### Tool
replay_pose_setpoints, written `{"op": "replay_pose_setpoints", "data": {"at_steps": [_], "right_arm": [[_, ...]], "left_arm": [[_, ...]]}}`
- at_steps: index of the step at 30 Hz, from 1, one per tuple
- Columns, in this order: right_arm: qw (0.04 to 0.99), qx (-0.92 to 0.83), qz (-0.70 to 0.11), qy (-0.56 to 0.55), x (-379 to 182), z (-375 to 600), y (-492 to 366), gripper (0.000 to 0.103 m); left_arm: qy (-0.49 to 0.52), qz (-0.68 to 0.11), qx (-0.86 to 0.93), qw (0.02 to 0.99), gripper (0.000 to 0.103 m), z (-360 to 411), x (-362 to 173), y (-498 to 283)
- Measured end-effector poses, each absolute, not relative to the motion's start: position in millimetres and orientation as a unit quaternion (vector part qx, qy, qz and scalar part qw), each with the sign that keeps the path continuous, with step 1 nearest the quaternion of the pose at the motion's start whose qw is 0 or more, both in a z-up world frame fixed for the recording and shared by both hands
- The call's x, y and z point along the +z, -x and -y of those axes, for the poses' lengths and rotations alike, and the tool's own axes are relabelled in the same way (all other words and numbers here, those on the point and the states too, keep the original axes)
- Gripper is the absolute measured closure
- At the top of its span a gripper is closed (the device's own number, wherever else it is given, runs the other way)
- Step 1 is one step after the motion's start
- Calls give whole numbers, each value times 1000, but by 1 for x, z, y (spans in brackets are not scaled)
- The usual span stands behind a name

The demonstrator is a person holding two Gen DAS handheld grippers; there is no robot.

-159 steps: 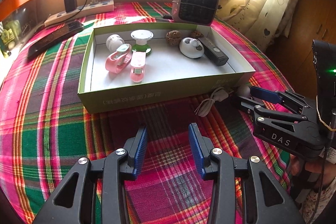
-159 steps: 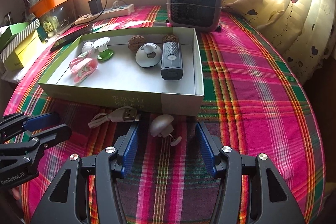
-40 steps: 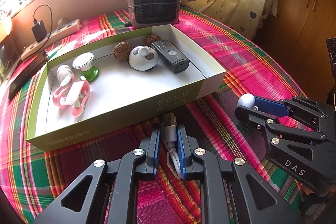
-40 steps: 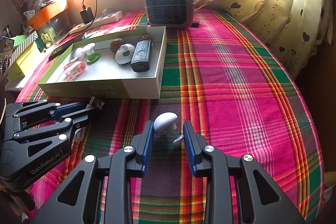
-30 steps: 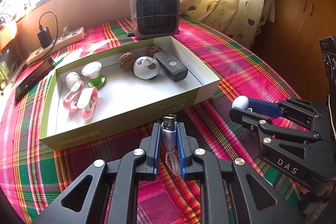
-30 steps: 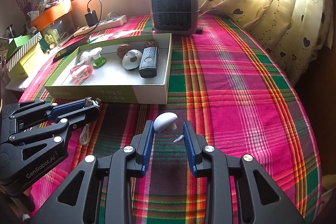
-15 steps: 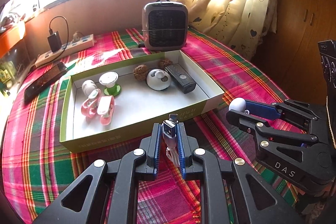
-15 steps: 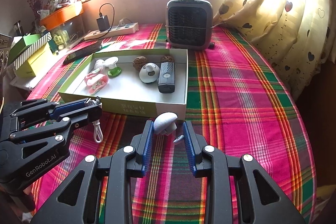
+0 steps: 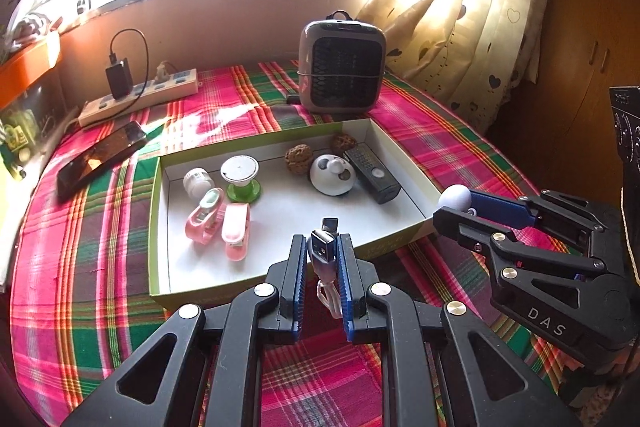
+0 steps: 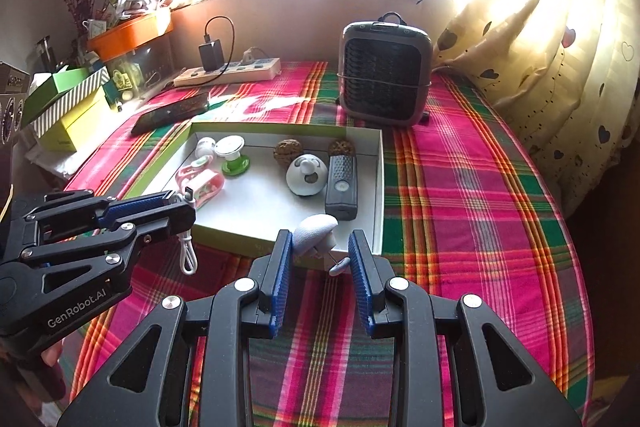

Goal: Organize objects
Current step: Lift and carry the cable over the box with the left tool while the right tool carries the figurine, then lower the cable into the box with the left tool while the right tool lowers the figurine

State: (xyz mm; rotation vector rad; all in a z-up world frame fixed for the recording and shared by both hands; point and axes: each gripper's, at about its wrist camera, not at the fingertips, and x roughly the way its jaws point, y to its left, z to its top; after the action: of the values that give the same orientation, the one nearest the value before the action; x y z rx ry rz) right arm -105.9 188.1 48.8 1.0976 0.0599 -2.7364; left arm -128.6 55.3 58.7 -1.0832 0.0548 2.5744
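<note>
While left gripper (image 9: 322, 255) jaws clench the USB cable (image 9: 323, 254), right gripper (image 10: 320, 259) jaws pinch the white knob (image 10: 314, 229).

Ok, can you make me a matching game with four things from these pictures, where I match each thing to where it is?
Things:
1. short white USB cable
2. small white mushroom-shaped hook
3. black rectangular remote
4. grey square fan heater

Places:
A. on the plaid cloth behind the green-edged cardboard box
B. lying inside the box
C. pinched in the left gripper
D. pinched in the right gripper

Pairs: 1-C, 2-D, 3-B, 4-A
</note>
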Motion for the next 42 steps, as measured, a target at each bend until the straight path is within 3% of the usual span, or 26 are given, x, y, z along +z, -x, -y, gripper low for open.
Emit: {"op": "replay_pose_setpoints", "data": {"at_steps": [42], "right_arm": [[133,-906,-32,-401,34,-159,191,73]], "left_arm": [[426,1,892,149,92,-38,30,198]]}}
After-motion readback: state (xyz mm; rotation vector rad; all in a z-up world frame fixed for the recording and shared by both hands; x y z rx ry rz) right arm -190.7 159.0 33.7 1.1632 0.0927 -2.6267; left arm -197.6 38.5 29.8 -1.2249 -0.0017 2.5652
